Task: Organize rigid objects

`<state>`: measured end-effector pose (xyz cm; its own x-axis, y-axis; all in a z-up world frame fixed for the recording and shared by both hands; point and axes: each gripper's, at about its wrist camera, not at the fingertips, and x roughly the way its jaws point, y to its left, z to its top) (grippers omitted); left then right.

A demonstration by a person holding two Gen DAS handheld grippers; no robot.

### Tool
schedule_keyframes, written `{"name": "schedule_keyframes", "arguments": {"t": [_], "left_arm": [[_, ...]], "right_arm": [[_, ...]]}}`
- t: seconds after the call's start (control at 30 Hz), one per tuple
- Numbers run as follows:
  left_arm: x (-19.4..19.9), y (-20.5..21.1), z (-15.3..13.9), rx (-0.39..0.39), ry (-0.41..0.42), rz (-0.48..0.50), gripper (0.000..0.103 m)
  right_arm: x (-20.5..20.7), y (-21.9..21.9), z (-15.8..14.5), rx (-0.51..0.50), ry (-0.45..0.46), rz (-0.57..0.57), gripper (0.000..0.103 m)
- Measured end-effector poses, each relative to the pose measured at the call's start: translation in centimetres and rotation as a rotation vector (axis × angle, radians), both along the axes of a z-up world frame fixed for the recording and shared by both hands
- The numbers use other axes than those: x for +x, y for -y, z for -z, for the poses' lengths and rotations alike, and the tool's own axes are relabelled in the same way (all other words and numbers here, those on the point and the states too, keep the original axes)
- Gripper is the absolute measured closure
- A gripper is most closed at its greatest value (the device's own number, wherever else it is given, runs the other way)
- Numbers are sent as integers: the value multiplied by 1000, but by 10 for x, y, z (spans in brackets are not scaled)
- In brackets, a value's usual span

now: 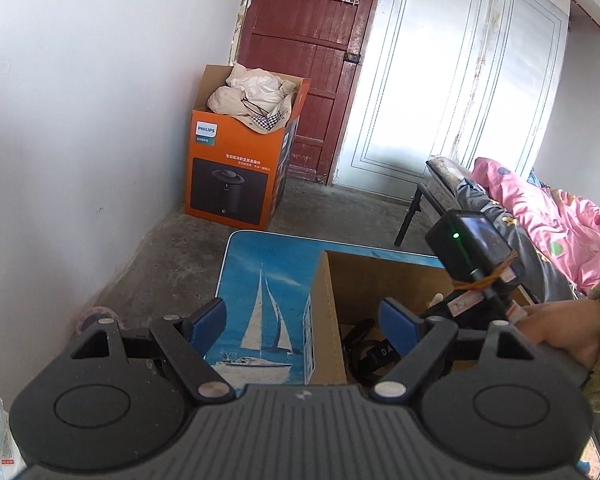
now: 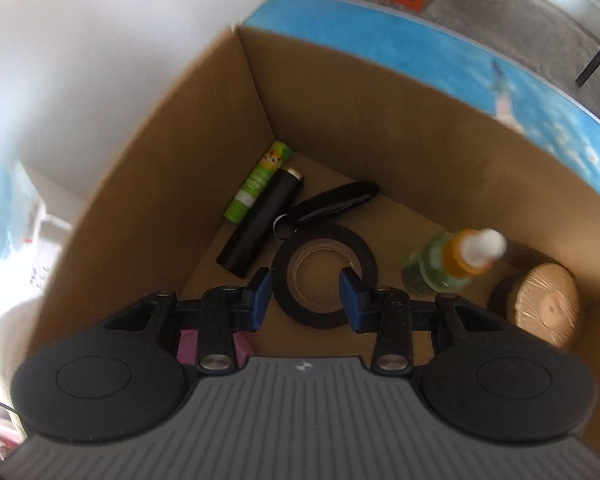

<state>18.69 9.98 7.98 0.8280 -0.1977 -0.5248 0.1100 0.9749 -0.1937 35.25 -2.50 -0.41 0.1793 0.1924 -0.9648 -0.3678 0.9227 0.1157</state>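
An open cardboard box (image 2: 160, 152) stands on a blue table (image 2: 420, 52) printed with a sailboat. My right gripper (image 2: 306, 292) points down into it, shut on a black tape roll (image 2: 288, 280); the left pad (image 2: 262, 294) touches its outer rim and the right pad (image 2: 350, 298) overlaps its right side. On the box floor lie a green glue stick (image 2: 260, 180), a black lighter (image 2: 260, 224), a black key fob (image 2: 336, 200), a green spray bottle (image 2: 440, 264) and a round wrapped wooden piece (image 2: 544, 308). My left gripper (image 1: 300, 312) hangs open and empty over the box's left wall (image 1: 328, 312).
A person's hand in a green sleeve (image 1: 560, 336) holds the right gripper's body (image 1: 472, 256) over the box. An orange Philips carton (image 1: 236, 168) full of cloth stands by a red door (image 1: 312, 60). A pink quilt (image 1: 540, 208) and a black frame (image 1: 412, 216) lie to the right.
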Motion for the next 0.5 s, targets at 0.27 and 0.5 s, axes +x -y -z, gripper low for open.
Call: {"name": "schedule_keyframes", "arguments": {"t": [0.27,0.5], "left_arm": [[1,-16,5,-35,1,-9,19],[5,-14,11,-49,-9,10,19]], "right_arm": [[-8,3,6,-40,-117,-16,66],[-8,7,-27,1,-26,2,65]]}}
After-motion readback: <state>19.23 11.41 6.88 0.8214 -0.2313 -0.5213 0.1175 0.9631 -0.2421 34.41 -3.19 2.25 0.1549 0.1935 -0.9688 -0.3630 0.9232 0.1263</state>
